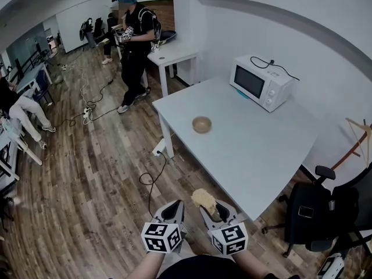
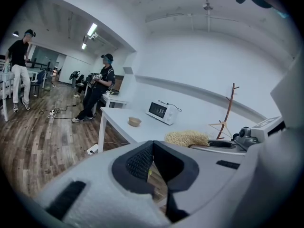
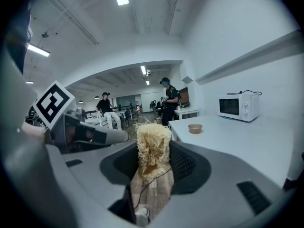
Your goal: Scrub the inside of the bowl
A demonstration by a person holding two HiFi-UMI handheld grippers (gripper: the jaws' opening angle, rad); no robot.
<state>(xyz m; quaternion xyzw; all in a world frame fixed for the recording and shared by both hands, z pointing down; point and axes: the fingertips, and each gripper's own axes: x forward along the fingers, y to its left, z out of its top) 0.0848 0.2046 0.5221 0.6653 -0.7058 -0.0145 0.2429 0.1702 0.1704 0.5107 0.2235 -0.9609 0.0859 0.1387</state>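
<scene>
A small tan bowl (image 1: 201,124) stands near the left side of the white table (image 1: 250,150); it also shows far off as the bowl (image 2: 135,121) and the bowl (image 3: 194,128). My right gripper (image 1: 207,204) is shut on a pale yellow fibrous scrubber (image 1: 203,199), held in the air off the table's near corner, well short of the bowl. The scrubber (image 3: 153,148) sits pinched between the jaws. My left gripper (image 1: 172,210) hangs beside it, shut and empty, its pads (image 2: 142,161) meeting.
A white microwave (image 1: 260,82) sits at the table's far right by the wall. A black office chair (image 1: 317,214) stands right of the table. A cable (image 1: 152,182) trails over the wood floor. A person (image 1: 135,42) stands beyond the table by a small desk (image 1: 173,54).
</scene>
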